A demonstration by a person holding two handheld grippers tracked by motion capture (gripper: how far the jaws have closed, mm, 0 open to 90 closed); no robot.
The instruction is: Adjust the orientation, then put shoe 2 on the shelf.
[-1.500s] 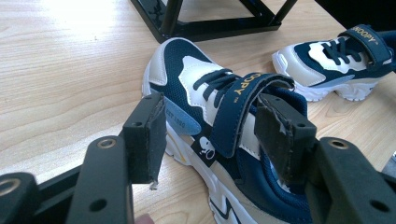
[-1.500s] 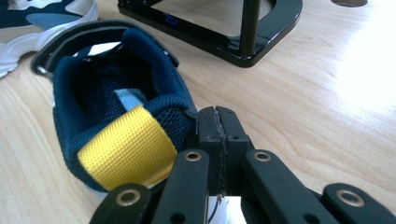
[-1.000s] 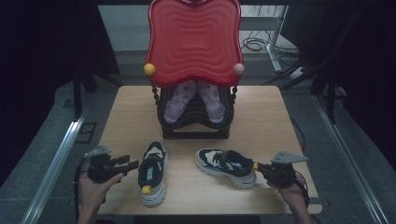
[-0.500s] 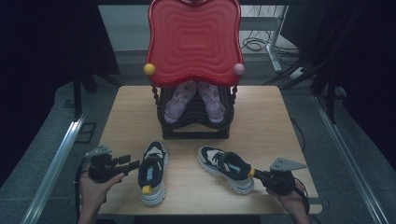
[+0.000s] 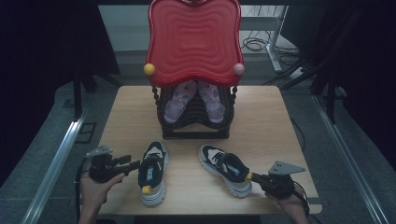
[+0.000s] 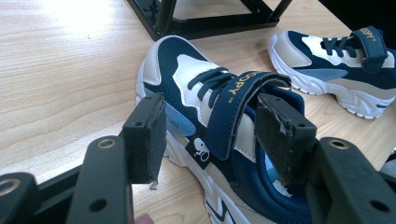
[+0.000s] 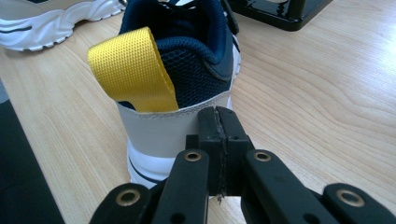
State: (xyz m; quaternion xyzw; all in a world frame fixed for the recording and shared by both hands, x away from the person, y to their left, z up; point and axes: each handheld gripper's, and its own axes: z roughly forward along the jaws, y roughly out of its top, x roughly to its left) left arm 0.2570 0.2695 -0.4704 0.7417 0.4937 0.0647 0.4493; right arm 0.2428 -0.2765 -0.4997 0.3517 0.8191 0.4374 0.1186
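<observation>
— Left gripper (image 5: 133, 165)?
— Near the surface's (image 5: 280, 121) front-left corner, jaws wide apart, straddling the strap side of the left sneaker (image 5: 152, 172) without gripping.
— Right gripper (image 5: 256, 178)?
— Near the front-right corner, jaws pressed together on nothing, tips just at the heel of the right sneaker (image 5: 225, 169), below its yellow pull tab (image 7: 133, 70).
— Sneakers?
— Both flat by the front edge, apart, in front of the black rack (image 5: 196, 126).

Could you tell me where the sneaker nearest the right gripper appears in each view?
High view: right sneaker, lower centre-right.
Left gripper view: right sneaker, top right corner.
Right gripper view: right sneaker, heel on, top centre.
Shared landmark: black rack.
</observation>
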